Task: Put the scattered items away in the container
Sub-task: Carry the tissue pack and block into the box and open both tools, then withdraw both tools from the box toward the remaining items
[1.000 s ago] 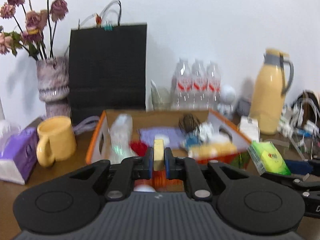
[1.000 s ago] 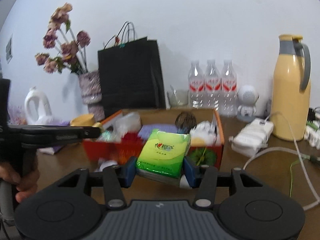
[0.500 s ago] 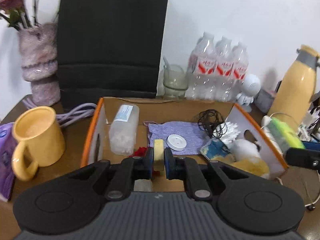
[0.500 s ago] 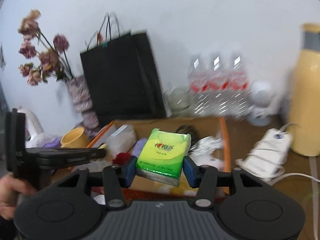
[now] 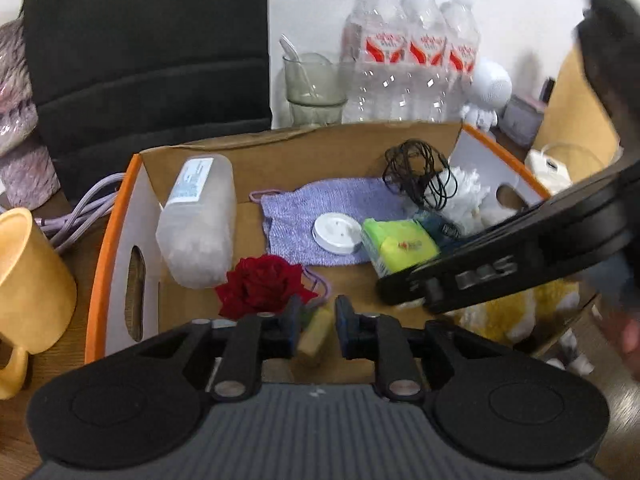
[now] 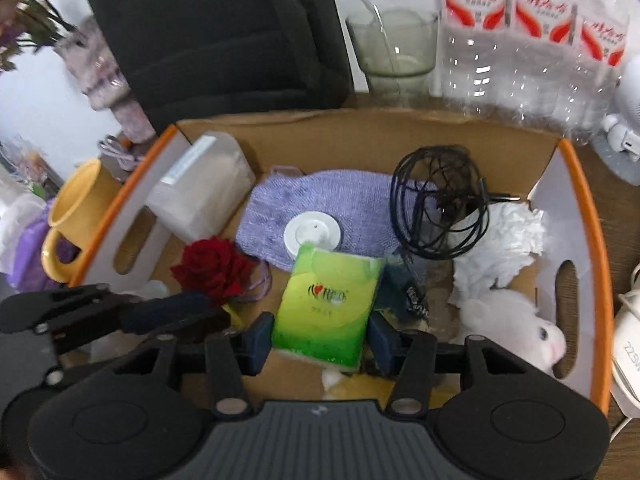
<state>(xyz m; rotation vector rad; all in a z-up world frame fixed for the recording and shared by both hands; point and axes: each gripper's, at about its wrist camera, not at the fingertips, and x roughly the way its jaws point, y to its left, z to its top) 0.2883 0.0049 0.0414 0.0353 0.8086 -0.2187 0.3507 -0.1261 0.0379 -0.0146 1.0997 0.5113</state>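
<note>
An open cardboard box (image 6: 580,216) is seen below both grippers. A green tissue pack (image 6: 326,304) is clamped by the right gripper (image 6: 320,338) over the box's near edge. A small yellow block (image 5: 316,332) lies tilted between the left gripper (image 5: 318,330)'s opening jaws, near the box's near-left corner.

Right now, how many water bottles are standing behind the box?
3. The water bottles stand side by side against the wall behind the cardboard box: left bottle, middle bottle, right bottle. Others could be hidden behind them.
</note>
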